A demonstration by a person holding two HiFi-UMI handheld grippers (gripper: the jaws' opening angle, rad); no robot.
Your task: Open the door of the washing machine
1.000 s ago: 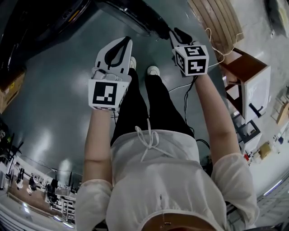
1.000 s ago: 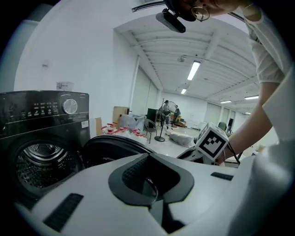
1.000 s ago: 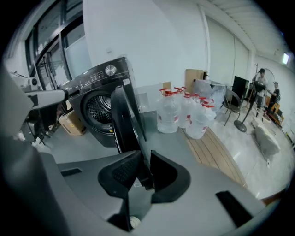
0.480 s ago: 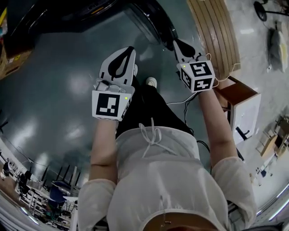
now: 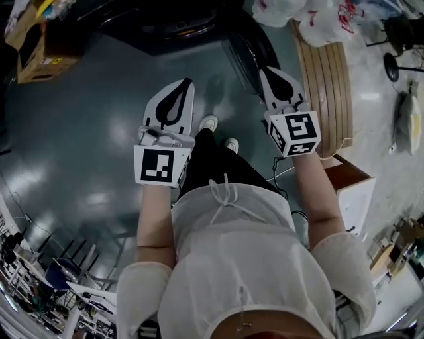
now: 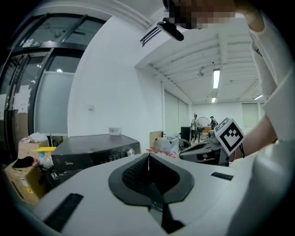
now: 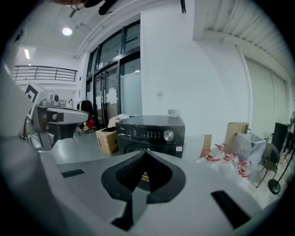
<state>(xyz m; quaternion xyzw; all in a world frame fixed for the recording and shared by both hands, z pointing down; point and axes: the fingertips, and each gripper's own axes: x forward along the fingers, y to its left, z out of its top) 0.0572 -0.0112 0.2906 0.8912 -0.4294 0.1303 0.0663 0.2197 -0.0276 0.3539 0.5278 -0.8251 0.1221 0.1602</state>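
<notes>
The washing machine [image 5: 173, 25] is a dark front-loader on the floor ahead of me, also seen in the right gripper view [image 7: 152, 131] and the left gripper view [image 6: 92, 154]. Its door is mostly hidden behind my jaws. A dark curved part [image 5: 248, 51] juts from its right side; I cannot tell whether this is the door. My left gripper [image 5: 185, 83] [image 6: 148, 156] and right gripper [image 5: 267, 71] [image 7: 145, 150] are held up side by side. Both are shut on nothing, well short of the machine. Each shows in the other's view: right [image 6: 207, 148], left [image 7: 60, 115].
A cardboard box [image 5: 38, 41] [image 7: 107, 138] sits left of the machine. A slatted wooden panel [image 5: 324, 86], white plastic bags [image 5: 311, 18] and bottle packs [image 7: 225, 162] lie to its right. A small wooden cabinet [image 5: 352, 187] stands by my right arm. My feet [image 5: 218, 134] are on the grey floor.
Both grippers have risen and now point more level than down. The view has swung forward, bringing the machine, the box and the bags into sight. The right gripper has rolled.
</notes>
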